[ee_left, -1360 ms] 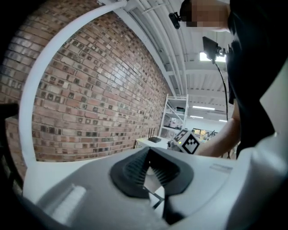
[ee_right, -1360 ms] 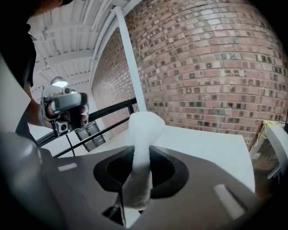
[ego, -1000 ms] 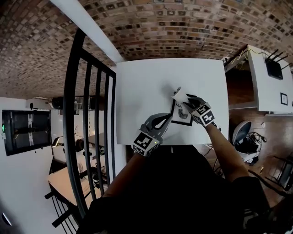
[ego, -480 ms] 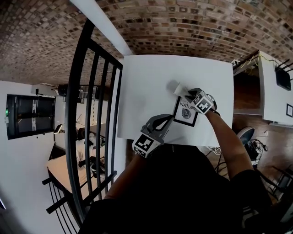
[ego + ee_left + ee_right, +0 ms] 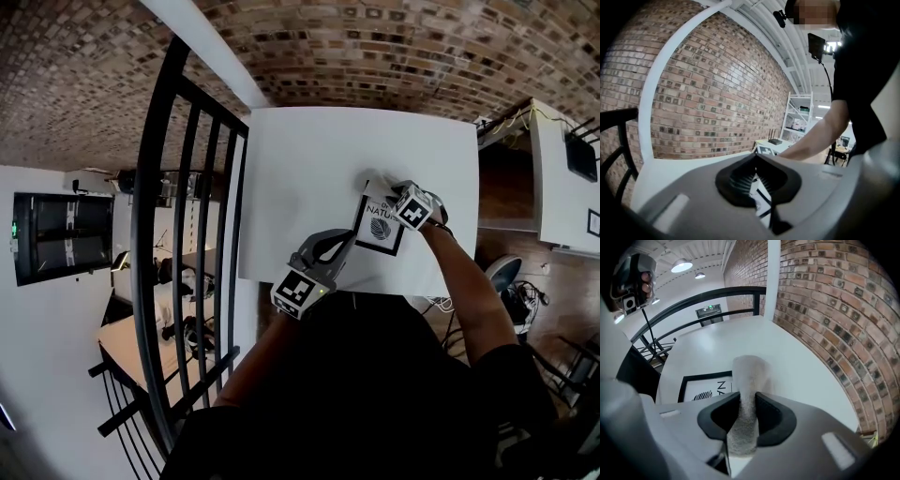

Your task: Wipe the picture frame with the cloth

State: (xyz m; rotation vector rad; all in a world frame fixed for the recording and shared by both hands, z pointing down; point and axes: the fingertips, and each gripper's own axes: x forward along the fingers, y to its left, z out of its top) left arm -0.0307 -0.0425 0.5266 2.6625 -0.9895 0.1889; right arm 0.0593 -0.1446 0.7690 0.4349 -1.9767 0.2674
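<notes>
A black picture frame (image 5: 379, 231) with a white print lies flat on the white table (image 5: 319, 169), close to its near edge. My right gripper (image 5: 389, 199) is shut on a pale cloth (image 5: 374, 190) at the frame's far right corner. In the right gripper view the cloth (image 5: 747, 380) hangs out past the jaws, over the frame (image 5: 701, 385). My left gripper (image 5: 349, 246) is at the frame's near left corner. In the left gripper view its jaws stand closed with the frame's edge (image 5: 758, 196) between them.
A black railing (image 5: 187, 234) runs along the table's left side. A brick wall (image 5: 375, 47) stands behind the table. At the right are a white desk (image 5: 562, 159) with a router and an office chair (image 5: 497, 272) below it.
My right gripper has slid with the cloth along the frame's right side toward its far corner. The left gripper has stayed at the near left corner.
</notes>
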